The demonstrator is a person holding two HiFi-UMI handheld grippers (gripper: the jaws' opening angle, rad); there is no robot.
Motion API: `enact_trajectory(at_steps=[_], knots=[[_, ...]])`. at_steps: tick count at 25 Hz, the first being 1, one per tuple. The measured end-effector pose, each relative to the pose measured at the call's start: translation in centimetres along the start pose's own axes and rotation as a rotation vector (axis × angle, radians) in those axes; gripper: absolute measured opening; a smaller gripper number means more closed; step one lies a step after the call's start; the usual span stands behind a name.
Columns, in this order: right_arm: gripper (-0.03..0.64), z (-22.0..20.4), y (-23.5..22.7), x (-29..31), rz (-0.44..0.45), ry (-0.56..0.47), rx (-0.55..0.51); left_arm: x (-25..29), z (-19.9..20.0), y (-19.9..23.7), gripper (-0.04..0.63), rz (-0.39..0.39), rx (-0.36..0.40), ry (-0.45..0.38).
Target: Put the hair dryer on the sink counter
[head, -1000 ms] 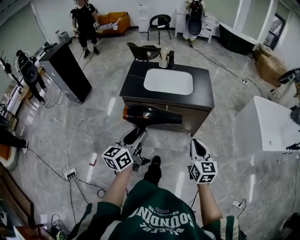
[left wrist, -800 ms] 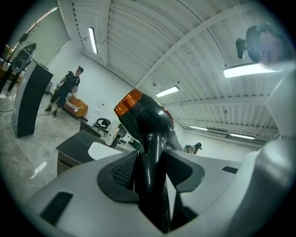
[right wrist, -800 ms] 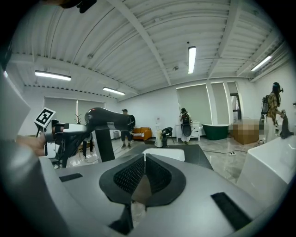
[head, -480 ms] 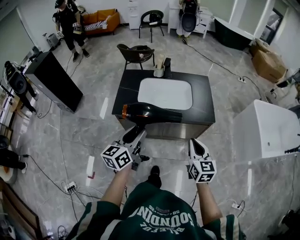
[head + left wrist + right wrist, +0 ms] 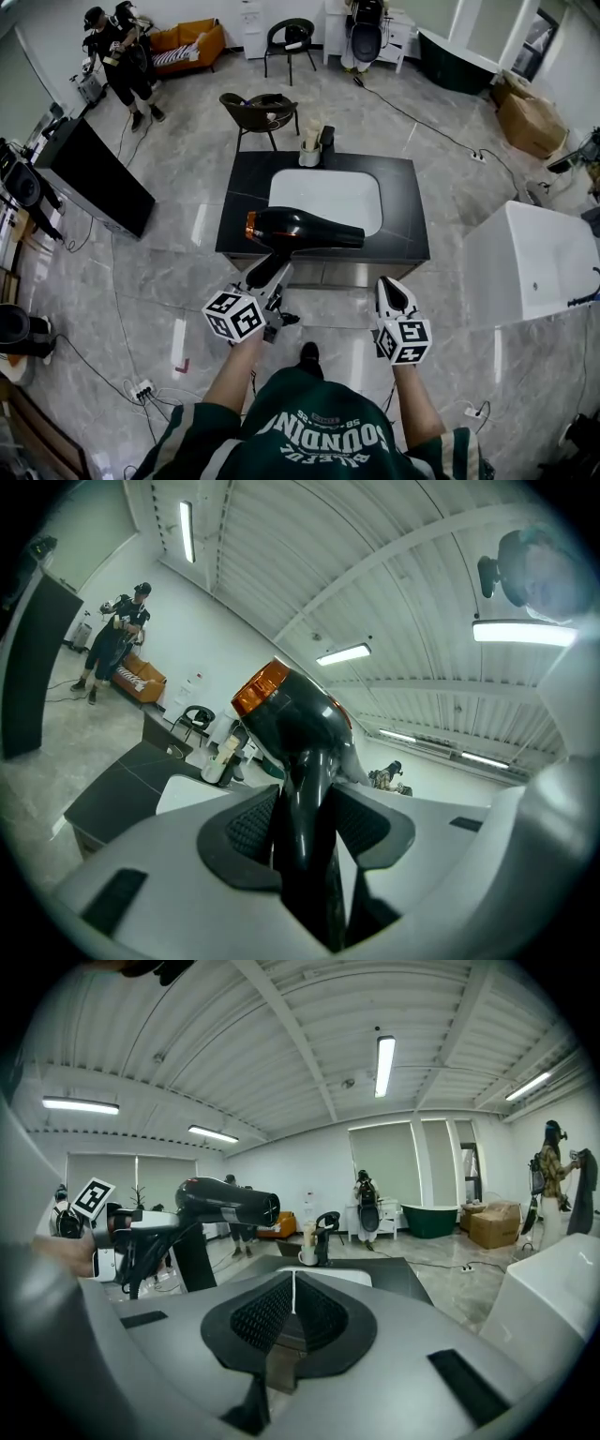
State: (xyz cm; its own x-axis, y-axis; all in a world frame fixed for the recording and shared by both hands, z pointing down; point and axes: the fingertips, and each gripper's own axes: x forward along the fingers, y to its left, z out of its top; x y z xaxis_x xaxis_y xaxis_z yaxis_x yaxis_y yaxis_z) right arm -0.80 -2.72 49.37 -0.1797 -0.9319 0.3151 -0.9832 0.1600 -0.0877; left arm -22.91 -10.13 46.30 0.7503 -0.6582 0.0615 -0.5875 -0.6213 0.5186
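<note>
The black hair dryer (image 5: pixel 302 228) is hanging in the air by its handle, which the left gripper (image 5: pixel 273 277) is clamping between its jaws, the barrel lying crosswise above them with its orange-ringed rear pointing to their left. Ahead of those jaws the dark sink counter (image 5: pixel 405 217) is standing with its white basin (image 5: pixel 328 199), and the dryer is not resting on it. The right gripper (image 5: pixel 395 293) is hovering to the right, its own jaws pressed together on nothing

White lettering is printed on the near green shirt (image 5: pixel 323 436), seen upside down. Only "FOUNDING" can be read; the smaller print is illegible.
</note>
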Motion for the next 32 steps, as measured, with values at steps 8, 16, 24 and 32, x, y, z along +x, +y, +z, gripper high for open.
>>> enact_trajectory(at_steps=[8,16,24,32], knots=[[0.043,1.3,-0.9,4.5,-0.001,-0.004,0.0,3.5,0.8,3.0,0.181,-0.007,-0.016,0.012],[0.043,1.6,-1.6,6.5,-0.013,0.007,0.001,5.9,1.1,4.4,0.181,-0.024,-0.032,0.024],[0.043,1.8,-3.4,6.8,-0.02,0.011,0.025,7.8,0.4,3.3,0.181,-0.034,-0.05,0.041],[0.043,1.9,-2.9,8.7,0.055,0.014,0.023,7.9,0.7,2.6,0.181,-0.013,-0.031,0.029]])
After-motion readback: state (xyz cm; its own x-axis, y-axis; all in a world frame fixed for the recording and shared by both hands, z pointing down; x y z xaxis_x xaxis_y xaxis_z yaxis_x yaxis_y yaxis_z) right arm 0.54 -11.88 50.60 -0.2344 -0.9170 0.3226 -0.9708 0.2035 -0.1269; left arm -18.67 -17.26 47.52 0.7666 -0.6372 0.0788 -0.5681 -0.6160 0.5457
